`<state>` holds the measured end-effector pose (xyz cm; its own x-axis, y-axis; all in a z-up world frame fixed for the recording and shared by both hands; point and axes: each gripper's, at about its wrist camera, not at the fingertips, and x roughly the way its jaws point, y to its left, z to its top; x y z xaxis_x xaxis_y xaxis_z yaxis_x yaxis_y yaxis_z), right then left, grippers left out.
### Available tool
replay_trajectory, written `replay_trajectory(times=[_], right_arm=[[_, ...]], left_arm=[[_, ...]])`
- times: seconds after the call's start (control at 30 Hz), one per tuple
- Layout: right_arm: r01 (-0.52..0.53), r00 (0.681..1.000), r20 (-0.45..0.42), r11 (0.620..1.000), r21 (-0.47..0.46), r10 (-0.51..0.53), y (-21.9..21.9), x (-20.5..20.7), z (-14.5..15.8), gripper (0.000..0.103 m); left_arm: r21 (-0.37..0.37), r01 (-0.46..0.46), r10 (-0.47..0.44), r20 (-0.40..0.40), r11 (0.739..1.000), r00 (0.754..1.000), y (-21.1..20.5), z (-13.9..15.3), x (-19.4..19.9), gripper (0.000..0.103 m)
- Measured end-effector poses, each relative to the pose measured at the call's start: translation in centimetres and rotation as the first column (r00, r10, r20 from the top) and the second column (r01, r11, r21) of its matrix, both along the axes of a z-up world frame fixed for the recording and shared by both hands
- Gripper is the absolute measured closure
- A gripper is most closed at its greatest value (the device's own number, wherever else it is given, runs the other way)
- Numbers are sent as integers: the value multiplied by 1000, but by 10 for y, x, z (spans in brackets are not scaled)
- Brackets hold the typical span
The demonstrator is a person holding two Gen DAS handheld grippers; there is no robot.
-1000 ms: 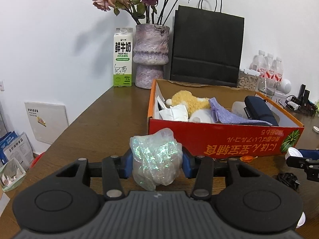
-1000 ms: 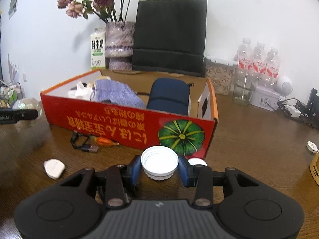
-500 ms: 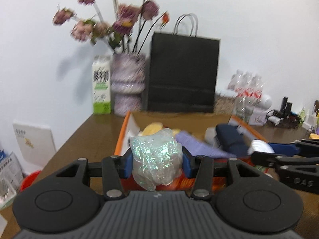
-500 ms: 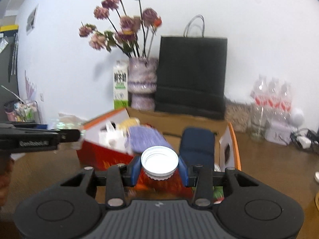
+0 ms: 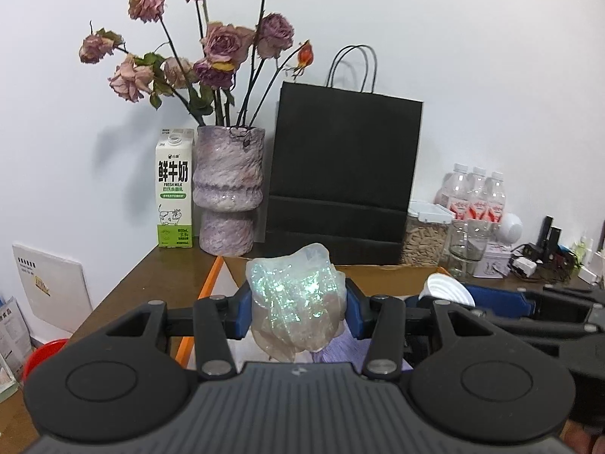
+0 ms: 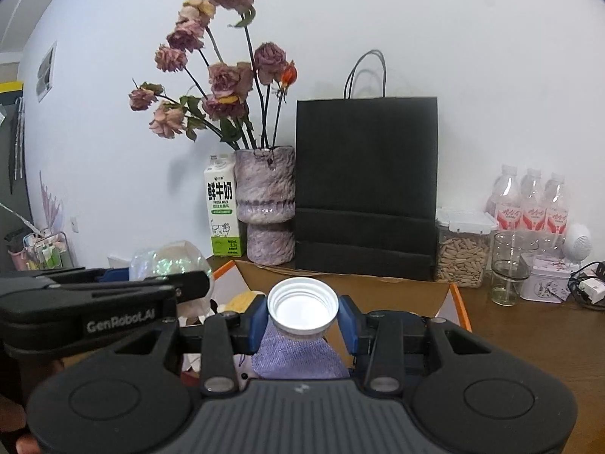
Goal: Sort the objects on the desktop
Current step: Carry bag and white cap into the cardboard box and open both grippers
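My left gripper (image 5: 297,316) is shut on a crumpled iridescent plastic wrap (image 5: 295,299), held above the left end of the open cardboard box (image 5: 207,290). Between the blue pads of my right gripper (image 6: 302,319) sits a white screw lid (image 6: 302,306), gripped with its open side facing the camera. It hangs over the box's inner back wall (image 6: 363,287) and a purple cloth (image 6: 298,353) inside. The two grippers are side by side. In the right wrist view the wrap (image 6: 166,261) shows at the left behind a black finger (image 6: 113,295).
Along the wall stand a milk carton (image 5: 174,193), a vase of dried roses (image 5: 227,196), a black paper bag (image 5: 340,174), a seed jar (image 6: 463,249), a glass (image 6: 510,268) and water bottles (image 6: 533,204). Cables (image 6: 590,283) lie at the far right.
Both grippers have risen from near the tabletop in front of the red box to above its open top, each keeping hold of its object, and have drawn closer together.
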<state>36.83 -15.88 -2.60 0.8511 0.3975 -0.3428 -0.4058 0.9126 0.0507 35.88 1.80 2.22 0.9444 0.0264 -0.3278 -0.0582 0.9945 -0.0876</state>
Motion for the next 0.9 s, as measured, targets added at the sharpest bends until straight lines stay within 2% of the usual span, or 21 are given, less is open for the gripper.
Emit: replay_trajectory(times=[0.73, 0.9], right_arm=[[-27, 994, -105, 993, -115, 15, 25, 91, -43, 64], [-30, 989, -145, 993, -117, 13, 23, 100, -50, 64]], left_arm=[[56, 24, -17, -125, 998, 992, 19, -40, 82, 53], [73, 31, -20, -147, 997, 989, 19, -46, 90, 44]])
